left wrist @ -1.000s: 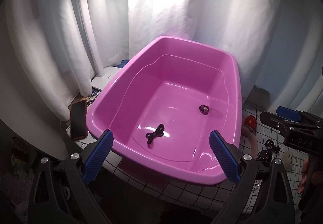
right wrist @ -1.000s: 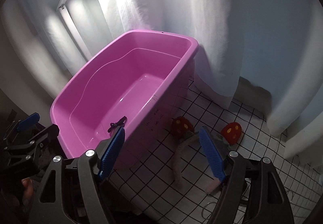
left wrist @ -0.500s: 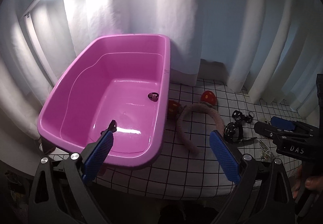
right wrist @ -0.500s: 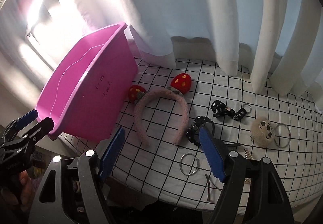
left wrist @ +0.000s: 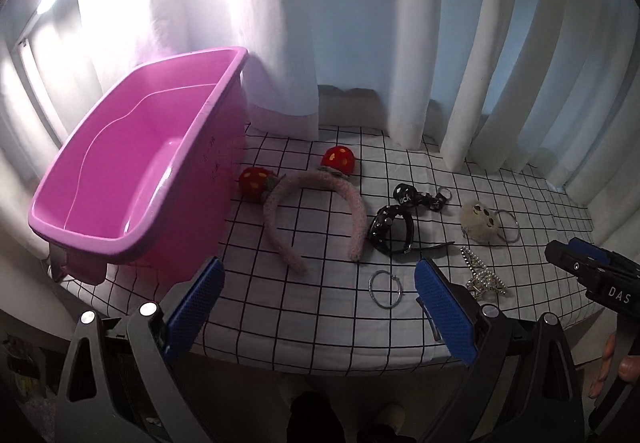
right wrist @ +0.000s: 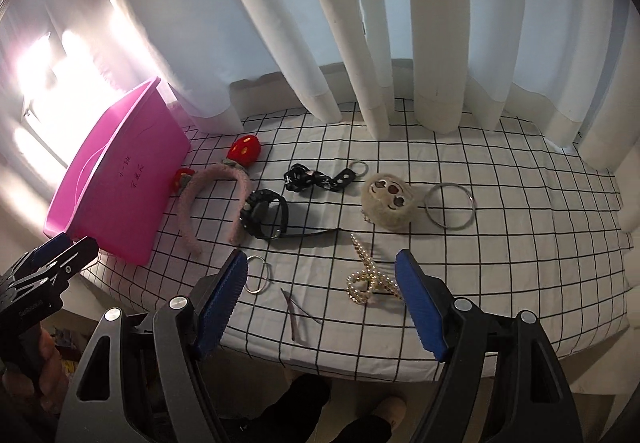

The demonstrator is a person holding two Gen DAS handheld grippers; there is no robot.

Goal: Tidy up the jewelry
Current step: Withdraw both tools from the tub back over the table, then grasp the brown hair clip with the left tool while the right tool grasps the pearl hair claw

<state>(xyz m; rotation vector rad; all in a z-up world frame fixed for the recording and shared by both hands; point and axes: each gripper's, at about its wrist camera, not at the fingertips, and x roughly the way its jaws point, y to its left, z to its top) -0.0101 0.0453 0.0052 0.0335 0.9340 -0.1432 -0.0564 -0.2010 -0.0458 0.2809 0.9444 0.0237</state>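
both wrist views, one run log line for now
left hand-held gripper open | right hand-held gripper open | pearl clip on cloth | pink tub left

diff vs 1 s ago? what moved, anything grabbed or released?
Both cameras swung right, off the pink tub and onto the checked cloth with the jewelry. Left gripper and right gripper stayed open and empty; nothing grabbed or released. Pink headband, black watch and small ring lie where they did 0.5 s ago.

Both wrist views face curtains, left leftward, sharing checked tablecloth
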